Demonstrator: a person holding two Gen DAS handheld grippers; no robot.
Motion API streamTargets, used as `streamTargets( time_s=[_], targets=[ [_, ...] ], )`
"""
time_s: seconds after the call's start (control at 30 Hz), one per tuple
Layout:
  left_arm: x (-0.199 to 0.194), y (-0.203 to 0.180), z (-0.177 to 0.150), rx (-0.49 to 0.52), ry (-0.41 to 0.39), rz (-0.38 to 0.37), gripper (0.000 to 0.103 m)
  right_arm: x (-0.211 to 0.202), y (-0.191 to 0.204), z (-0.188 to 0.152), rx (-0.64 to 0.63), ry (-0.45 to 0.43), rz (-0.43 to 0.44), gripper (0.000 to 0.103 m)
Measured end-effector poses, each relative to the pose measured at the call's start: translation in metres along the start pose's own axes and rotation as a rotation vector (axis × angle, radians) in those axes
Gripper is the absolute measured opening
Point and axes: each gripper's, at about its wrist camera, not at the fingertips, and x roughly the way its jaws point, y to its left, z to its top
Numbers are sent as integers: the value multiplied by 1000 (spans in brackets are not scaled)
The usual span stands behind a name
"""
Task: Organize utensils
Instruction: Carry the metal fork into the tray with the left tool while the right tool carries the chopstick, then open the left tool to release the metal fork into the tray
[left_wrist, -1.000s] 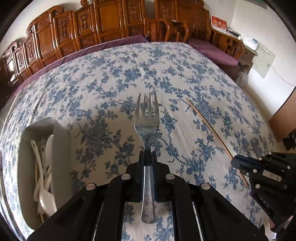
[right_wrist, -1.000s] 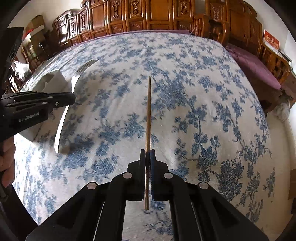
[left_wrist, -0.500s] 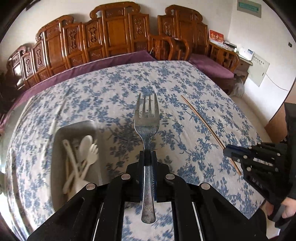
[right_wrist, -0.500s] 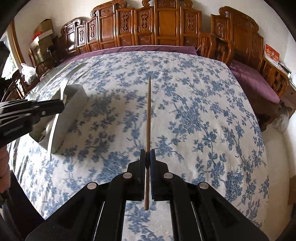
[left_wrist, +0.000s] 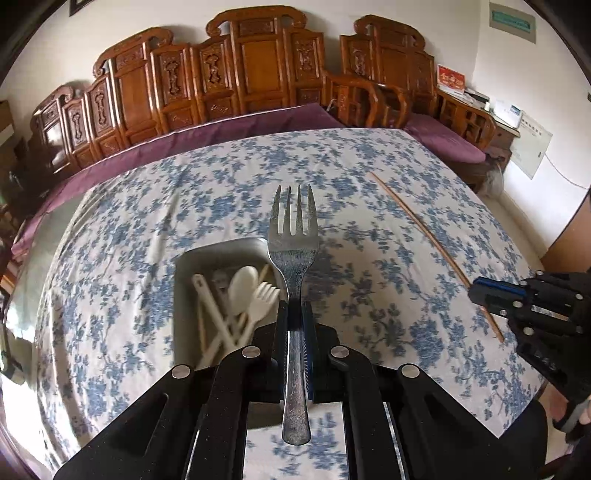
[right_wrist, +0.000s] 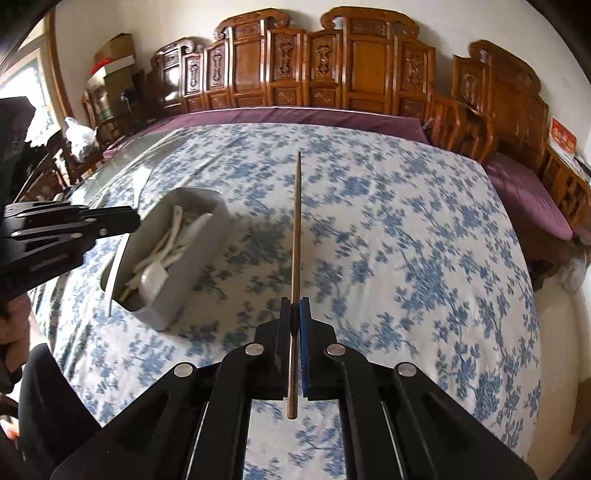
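My left gripper (left_wrist: 295, 310) is shut on the handle of a metal fork (left_wrist: 293, 225), tines pointing away, held in the air above the right edge of a grey tray (left_wrist: 181, 266). The tray holds several white plastic utensils (left_wrist: 240, 291). My right gripper (right_wrist: 295, 310) is shut on a thin wooden chopstick (right_wrist: 297, 221) that points straight ahead above the floral tablecloth. In the right wrist view the tray (right_wrist: 201, 258) lies to the left, with the left gripper (right_wrist: 125, 221) and the fork (right_wrist: 117, 271) over it. The left wrist view shows the right gripper (left_wrist: 491, 295) with the chopstick (left_wrist: 417, 225).
A blue-flowered cloth (right_wrist: 406, 240) covers the round table. A pale slim object (left_wrist: 162, 229) lies on the cloth beyond the tray, blurred. Carved wooden chairs (left_wrist: 258, 74) and purple cushions (right_wrist: 524, 195) ring the far side. A person's hand (right_wrist: 14, 317) is at the left edge.
Both grippers have risen and drawn back, keeping the fork and the chopstick. The tray has slid from the left edge of the left view to just under the fork.
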Motion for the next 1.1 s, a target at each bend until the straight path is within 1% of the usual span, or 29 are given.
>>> streamTargets(
  time_s=[0.17,0.33,0.5,0.77,0.9,1.1],
  targets=[
    [13,28,-3,-31,28,19,6,-1,21,13,-30,-3,31,6],
    [30,48,-6,-53,53,30,6,3,37,21,-47,-3,57,6],
    [53,61,-6,-55,90,37,6,10,53,26,-58,5,80,6],
    [83,71,-9,-63,136,33,6,20,67,31,-74,17,88,6],
    [87,74,-14,-76,156,21,6,25,70,34,-75,22,87,6],
    [71,84,-18,-86,126,13,6,33,78,36,-69,29,99,6]
  ],
)
